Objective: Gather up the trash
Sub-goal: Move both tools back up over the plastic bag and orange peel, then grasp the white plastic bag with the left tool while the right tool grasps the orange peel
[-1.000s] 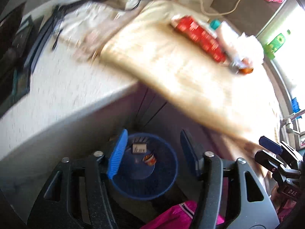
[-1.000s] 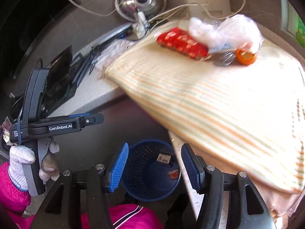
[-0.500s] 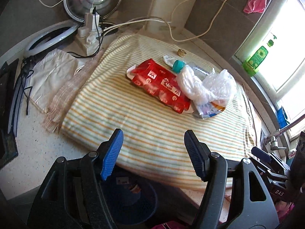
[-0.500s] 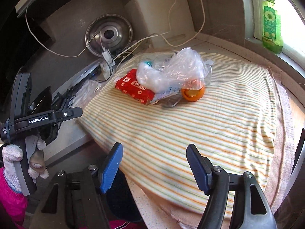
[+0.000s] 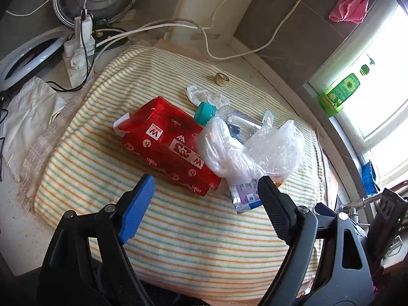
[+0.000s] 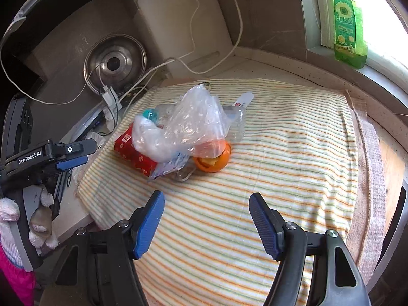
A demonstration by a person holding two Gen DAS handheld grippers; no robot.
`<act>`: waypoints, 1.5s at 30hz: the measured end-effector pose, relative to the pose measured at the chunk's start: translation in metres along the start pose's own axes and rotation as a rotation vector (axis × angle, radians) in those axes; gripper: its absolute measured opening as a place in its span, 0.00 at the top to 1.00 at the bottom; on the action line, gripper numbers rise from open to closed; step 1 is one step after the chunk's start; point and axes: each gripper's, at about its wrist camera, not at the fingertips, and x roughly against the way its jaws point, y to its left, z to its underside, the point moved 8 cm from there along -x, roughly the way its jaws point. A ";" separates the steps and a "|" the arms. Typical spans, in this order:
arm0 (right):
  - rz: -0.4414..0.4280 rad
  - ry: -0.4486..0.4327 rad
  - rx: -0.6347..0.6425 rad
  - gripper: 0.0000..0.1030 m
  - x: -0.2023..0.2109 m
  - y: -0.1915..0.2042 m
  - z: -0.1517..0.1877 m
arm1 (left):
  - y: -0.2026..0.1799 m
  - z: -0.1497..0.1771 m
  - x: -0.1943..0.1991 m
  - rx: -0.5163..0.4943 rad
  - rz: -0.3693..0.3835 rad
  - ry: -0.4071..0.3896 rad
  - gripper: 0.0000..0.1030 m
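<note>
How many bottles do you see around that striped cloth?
2. A clear plastic bottle with a teal cap lies on the striped cloth, partly under the crumpled plastic bag. A green dish soap bottle stands on the windowsill. The bag may hide more.

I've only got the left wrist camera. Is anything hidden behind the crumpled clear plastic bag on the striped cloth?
Observer: Yes, the right wrist view shows a hollowed orange fruit peel touching the crumpled clear plastic bag, resting on the striped cloth.
Operator: How does the right gripper stand?
Observer: The right gripper is open, short of the peel, with bare cloth between them.
Operator: And my left one?
Observer: The left gripper sits at that view's left edge, held by a white knitted glove.
</note>
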 end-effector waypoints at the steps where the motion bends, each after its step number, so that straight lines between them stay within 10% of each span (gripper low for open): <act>1: 0.002 0.005 -0.005 0.31 -0.005 -0.004 -0.004 | -0.001 -0.003 -0.005 0.008 0.002 0.007 0.17; 19: -0.046 0.088 0.014 0.45 -0.063 -0.017 -0.024 | -0.004 -0.024 -0.066 0.116 -0.026 0.072 0.17; 37: -0.070 0.121 0.005 0.57 -0.095 -0.022 -0.032 | 0.003 -0.018 -0.076 0.173 -0.007 0.100 0.75; 45: -0.092 0.121 -0.025 0.85 -0.097 -0.024 -0.034 | 0.005 -0.019 -0.061 0.188 0.000 0.058 0.87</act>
